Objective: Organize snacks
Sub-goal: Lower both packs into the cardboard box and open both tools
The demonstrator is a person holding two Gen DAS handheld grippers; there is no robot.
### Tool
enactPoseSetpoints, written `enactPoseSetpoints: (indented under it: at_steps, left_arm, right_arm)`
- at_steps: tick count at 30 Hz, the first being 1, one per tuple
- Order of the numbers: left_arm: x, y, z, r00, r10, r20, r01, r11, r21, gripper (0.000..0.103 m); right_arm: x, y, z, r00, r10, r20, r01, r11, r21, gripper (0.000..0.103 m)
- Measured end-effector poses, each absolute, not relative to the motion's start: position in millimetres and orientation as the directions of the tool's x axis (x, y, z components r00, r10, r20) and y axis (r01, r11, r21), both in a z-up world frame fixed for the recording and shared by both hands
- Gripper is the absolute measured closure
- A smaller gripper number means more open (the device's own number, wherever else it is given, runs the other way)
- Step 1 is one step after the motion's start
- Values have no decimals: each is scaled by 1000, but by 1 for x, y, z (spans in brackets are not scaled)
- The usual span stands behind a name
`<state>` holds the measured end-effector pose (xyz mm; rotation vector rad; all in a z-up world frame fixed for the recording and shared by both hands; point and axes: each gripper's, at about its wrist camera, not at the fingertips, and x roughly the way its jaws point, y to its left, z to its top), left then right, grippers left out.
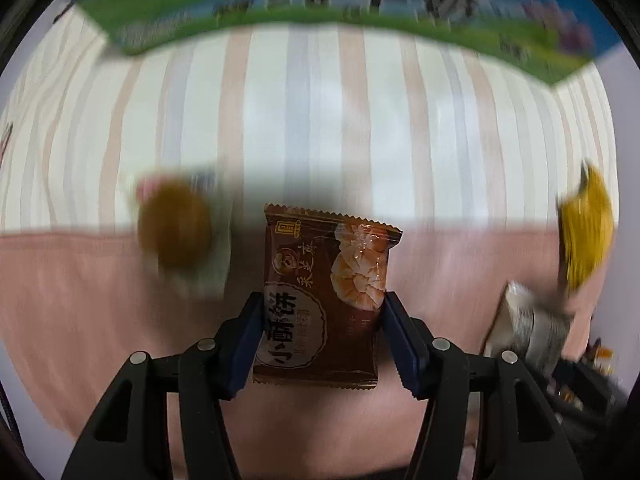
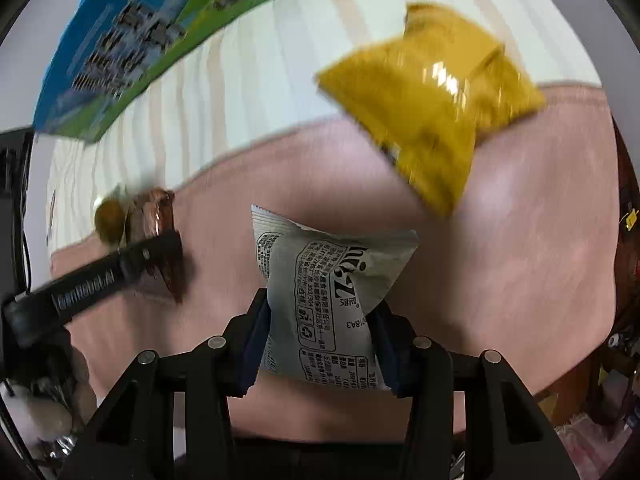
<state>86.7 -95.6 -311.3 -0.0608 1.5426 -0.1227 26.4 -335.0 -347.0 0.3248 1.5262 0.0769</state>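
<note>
While the left tongs [image 1: 324,320] clamp a glossy brown packet [image 1: 326,292], the right tongs [image 2: 320,336] pinch a crinkly grey pouch [image 2: 324,300]; yellow bag [image 2: 432,104] at one o'clock.

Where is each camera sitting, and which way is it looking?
Left wrist: sits on the left gripper, looking forward along its fingers at the brown snack packet it holds over the pink cloth; only the gripper's black arms show.
Right wrist: sits on the right gripper, looking along its fingers at the white snack packet it holds; the left gripper also shows at left.
Both see the yellow bag, the blue-green box and the striped sheet.
</note>
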Motion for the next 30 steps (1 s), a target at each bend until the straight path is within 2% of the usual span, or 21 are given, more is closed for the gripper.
enactPoseSetpoints:
  at_steps: [6, 13, 18, 23, 30]
  left_arm:
    - [52, -90, -324, -21, -107, -994, 77, 991, -108, 47]
    - [62, -79, -344, -26, -94, -995, 71, 993, -96, 45]
    - [69, -85, -355, -21, -92, -996, 74, 993, -94, 46]
    - [64, -81, -337, 10, -102, -995, 87, 991, -101, 48]
    - [65, -79, -271, 98, -185, -978, 100, 979, -175, 48]
  right_arm:
    - [11, -328, -351, 11, 251, -968, 129, 959, 251, 52]
    - [22, -319, -362, -12, 250, -968, 164, 955, 245, 43]
    - [31, -299, -371, -14, 212, -977, 164, 965, 207, 41]
    - [31, -279, -366, 22, 171, -985, 134, 976, 173, 56]
    - [28, -268, -319, 99, 228, -969, 95, 967, 237, 58]
